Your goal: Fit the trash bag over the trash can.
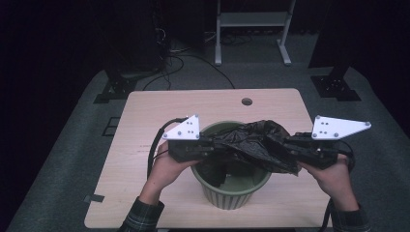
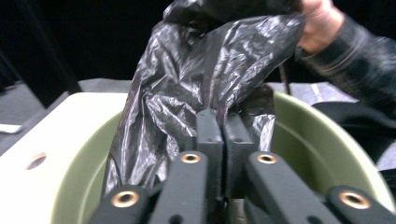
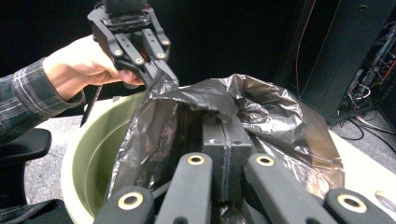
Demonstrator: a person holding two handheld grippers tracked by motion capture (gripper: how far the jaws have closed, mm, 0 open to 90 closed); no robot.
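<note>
Pinching the thin, soft, slippery black bag (image 1: 256, 140) by its edges with my left tongs (image 1: 209, 146) and right tongs (image 1: 283, 147), I spread it over the green bin (image 1: 232, 193).

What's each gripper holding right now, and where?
Both hold the black bag over the green bin: left gripper shut on its left edge, right gripper on its right edge.

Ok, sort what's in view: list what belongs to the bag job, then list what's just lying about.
In the job:
- black bag, held over the bin
- green bin
- left gripper, shut on the bag
- right gripper, shut on the bag

Lying about:
- table
- white stand behind it
- floor cables
</note>
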